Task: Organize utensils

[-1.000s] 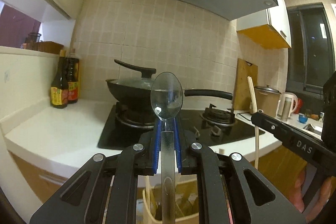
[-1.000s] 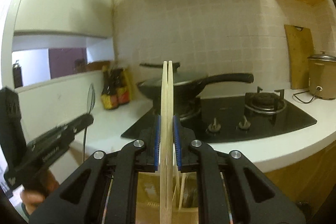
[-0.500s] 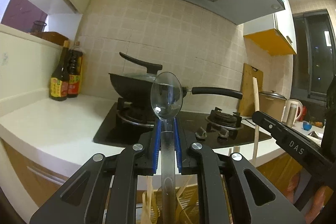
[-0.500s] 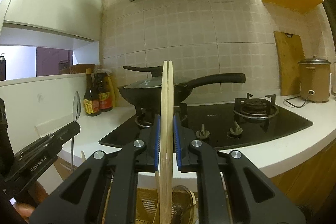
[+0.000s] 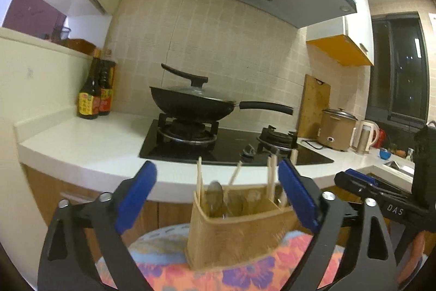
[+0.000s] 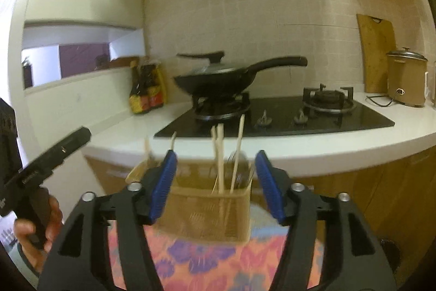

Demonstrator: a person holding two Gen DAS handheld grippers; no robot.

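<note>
A tan utensil holder (image 5: pixel 239 231) stands on a flowered cloth (image 5: pixel 169 263). It also shows in the right wrist view (image 6: pixel 207 209). A metal spoon (image 5: pixel 215 198) and wooden chopsticks (image 6: pixel 220 154) stand in its compartments. My left gripper (image 5: pixel 218 198) is open and empty, its blue pads on either side of the holder. My right gripper (image 6: pixel 215 182) is open and empty, just in front of the holder. The right gripper also shows at the right of the left wrist view (image 5: pixel 381 198), and the left gripper at the left of the right wrist view (image 6: pixel 49 162).
A white counter (image 5: pixel 81 143) carries a black gas hob (image 5: pixel 218 146) with a lidded wok (image 5: pixel 193 102). Two sauce bottles (image 5: pixel 94 94) stand at the left. A cutting board (image 5: pixel 313 102), a rice cooker (image 5: pixel 336 128) and a kettle (image 5: pixel 365 135) stand at the right.
Both grippers have opened. The spoon has left the left gripper and the chopsticks the right one; both now stand in the holder. Both views have tilted down toward the holder.
</note>
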